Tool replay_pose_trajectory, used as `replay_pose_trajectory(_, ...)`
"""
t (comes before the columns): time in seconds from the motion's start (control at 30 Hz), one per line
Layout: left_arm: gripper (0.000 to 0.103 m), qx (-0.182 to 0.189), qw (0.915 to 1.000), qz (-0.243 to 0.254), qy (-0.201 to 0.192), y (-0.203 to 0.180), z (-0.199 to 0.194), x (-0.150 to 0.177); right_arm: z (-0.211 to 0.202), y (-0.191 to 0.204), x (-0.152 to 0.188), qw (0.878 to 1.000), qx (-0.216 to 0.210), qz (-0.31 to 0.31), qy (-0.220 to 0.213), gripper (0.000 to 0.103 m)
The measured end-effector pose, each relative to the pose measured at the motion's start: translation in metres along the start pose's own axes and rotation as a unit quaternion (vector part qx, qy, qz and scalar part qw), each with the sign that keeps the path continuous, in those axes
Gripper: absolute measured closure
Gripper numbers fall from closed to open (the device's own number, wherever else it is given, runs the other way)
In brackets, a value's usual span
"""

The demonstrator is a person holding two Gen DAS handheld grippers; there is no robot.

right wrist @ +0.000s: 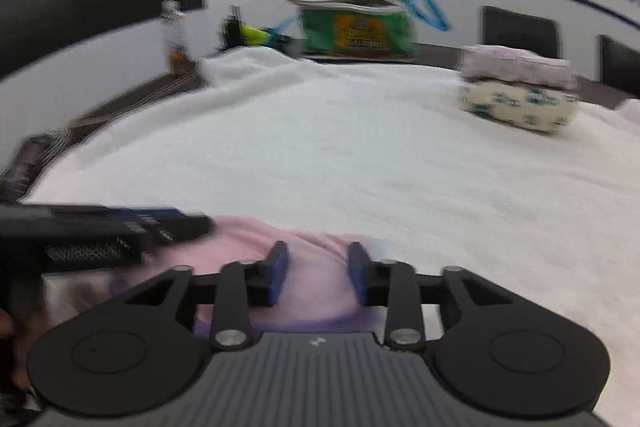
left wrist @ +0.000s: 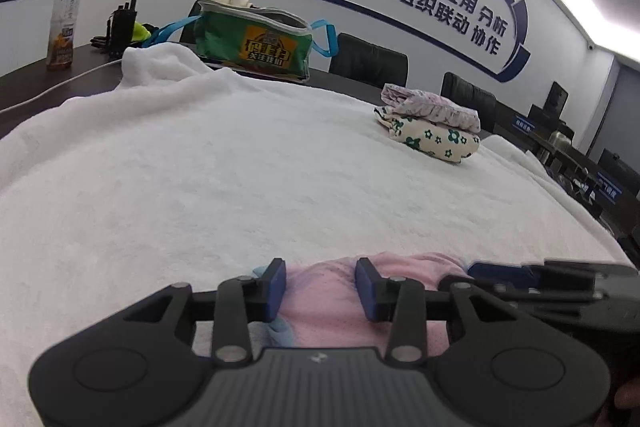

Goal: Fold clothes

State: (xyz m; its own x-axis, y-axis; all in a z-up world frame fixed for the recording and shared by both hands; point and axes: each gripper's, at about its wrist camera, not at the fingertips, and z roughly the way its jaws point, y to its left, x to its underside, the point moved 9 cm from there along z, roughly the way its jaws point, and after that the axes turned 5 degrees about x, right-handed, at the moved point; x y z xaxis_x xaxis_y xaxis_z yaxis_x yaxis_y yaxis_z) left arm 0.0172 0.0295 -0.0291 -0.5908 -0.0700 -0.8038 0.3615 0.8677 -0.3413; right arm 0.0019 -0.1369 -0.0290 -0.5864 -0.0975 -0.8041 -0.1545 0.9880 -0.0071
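Note:
A pink garment with a pale blue part at its left lies on the white blanket at the near edge. My left gripper hovers just over it, jaws apart, with pink cloth showing between the blue pads but not pinched. In the right wrist view, which is blurred, the same pink garment lies under my right gripper, also open with cloth in the gap. The two grippers are side by side: the right one shows at the left view's right edge, the left one at the right view's left edge.
A pile of two folded garments sits far right on the blanket. Behind it stand a green bag with blue handles, a drink bottle, a black radio and black chairs along the dark table's far side.

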Motion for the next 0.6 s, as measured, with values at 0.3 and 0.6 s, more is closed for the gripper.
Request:
replay_pose_trajectory(0.3, 0.061, 0.01, 0.9945, -0.102, 0.022, 0.038, -0.016, -0.026, 0.016, -0.062, -0.026, 0.974, -0.121, 0.186, 0.037, 0.055)
replay_pose_trajectory(0.6, 0.102, 0.027, 0.9954, -0.091, 0.012, 0.026, -0.004, -0.024, 0.024, -0.056, -0.008, 0.974, -0.111, 0.19, 0.047, 0.101)
